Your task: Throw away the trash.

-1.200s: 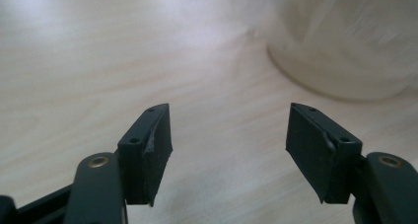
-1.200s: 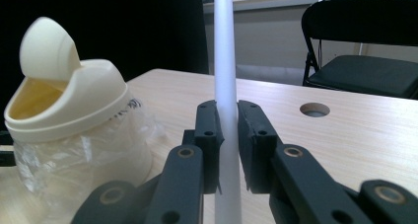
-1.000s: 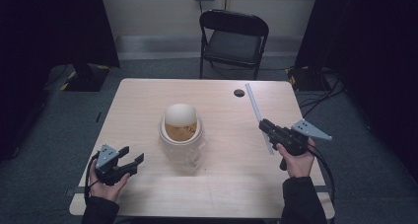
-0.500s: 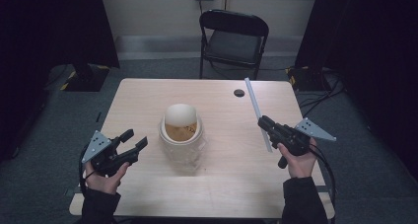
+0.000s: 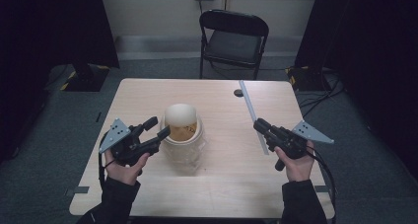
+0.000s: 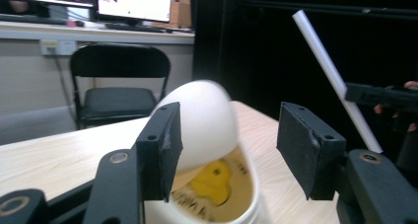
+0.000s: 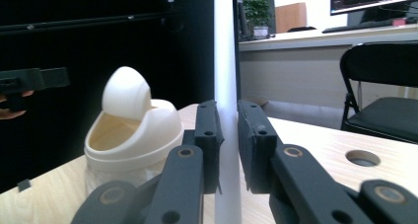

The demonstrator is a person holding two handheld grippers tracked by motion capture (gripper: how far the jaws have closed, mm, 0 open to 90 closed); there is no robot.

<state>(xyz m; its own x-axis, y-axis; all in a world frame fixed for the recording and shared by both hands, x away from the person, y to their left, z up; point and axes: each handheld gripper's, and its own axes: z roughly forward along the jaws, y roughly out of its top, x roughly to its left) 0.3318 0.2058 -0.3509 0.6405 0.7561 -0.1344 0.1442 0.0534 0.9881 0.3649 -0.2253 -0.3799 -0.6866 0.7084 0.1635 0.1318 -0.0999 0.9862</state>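
We see a small cream bin (image 5: 182, 137) with a swing lid (image 5: 178, 116) standing near the middle of the worktop (image 5: 222, 184), its lid tipped up so the yellowish inside shows. Our left tool (image 5: 156, 128) hovers just left of the bin's top, pointing right toward it. In the left gripper view its jaws stand apart with the raised lid (image 6: 202, 123) between them; the left pad sits close against the lid, the right pad clear of it. These jaws have just been closing, yet they do not press on the lid.

Our right tool (image 5: 260, 127) is well to the right of the bin, pointing toward the far left. Its jaws are pressed onto a long white strip (image 5: 254, 116) that runs from near the tool toward the far edge of the worktop. In the right gripper view the strip (image 7: 226, 86) rises upright between the two pads, pinched tight, with the bin (image 7: 132, 135) off to the left.

A black folding chair (image 5: 235, 39) stands beyond the far edge, and a small dark hole (image 5: 238, 92) marks the worktop close to the strip's far end.
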